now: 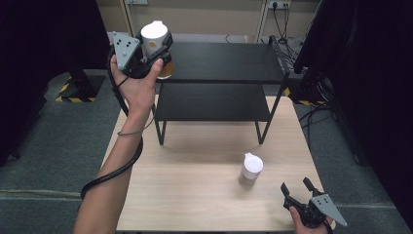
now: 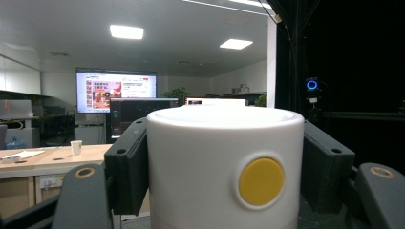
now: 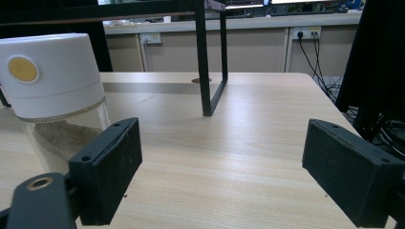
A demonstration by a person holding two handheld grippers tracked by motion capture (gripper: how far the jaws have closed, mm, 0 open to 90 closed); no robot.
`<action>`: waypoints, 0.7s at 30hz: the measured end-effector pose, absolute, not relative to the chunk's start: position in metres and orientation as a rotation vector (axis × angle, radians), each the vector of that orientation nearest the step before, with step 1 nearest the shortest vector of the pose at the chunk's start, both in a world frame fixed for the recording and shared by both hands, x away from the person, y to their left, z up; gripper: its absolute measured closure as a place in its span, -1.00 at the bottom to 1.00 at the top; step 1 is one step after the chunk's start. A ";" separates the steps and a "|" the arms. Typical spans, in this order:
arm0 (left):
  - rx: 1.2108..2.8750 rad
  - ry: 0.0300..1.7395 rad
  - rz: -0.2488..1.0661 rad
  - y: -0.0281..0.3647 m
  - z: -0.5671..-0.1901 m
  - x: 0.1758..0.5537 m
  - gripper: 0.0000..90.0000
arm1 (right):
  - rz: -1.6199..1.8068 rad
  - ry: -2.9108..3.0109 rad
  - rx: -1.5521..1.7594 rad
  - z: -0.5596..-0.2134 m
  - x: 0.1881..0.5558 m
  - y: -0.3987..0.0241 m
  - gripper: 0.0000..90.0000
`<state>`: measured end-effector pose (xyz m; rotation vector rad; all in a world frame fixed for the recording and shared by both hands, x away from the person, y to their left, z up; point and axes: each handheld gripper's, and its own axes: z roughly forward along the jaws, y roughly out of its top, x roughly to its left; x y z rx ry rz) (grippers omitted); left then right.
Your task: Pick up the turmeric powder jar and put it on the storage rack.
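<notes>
A person's left hand holds my left gripper [image 1: 158, 52] raised beside the left end of the black shelf's top board [image 1: 224, 61]. It is shut on a white-capped jar [image 1: 154, 34] with orange-brown contents. In the left gripper view the jar's white cap [image 2: 224, 157], with its yellow dot, sits between both jaws. A second white-capped jar [image 1: 251, 169] with sandy contents stands on the wooden table [image 1: 195, 195], in front of the shelf. My right gripper [image 1: 295, 185] rests at the table's near right corner, open and holding nothing [image 3: 222, 171]. That second jar [image 3: 52, 95] stands ahead and left of its jaws.
The two-tier black shelf has a lower board [image 1: 212, 102] and thin metal legs [image 3: 205, 62] standing on the far half of the table. Dark curtains and cables flank the table. A black cable [image 1: 114, 170] trails from the left gripper along the forearm.
</notes>
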<state>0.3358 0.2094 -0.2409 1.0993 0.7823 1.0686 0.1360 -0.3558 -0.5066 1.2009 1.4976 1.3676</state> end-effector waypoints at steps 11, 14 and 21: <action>1.117 0.824 1.082 0.206 -0.241 0.350 -0.32 | 1.369 1.498 1.199 -0.507 0.136 -0.356 -0.70; 1.117 0.835 1.086 0.205 -0.243 0.354 -0.32 | 1.368 1.500 1.198 -0.507 0.136 -0.356 -0.70; 1.120 0.846 1.089 0.206 -0.244 0.358 -0.32 | 1.369 1.500 1.196 -0.507 0.136 -0.356 -0.70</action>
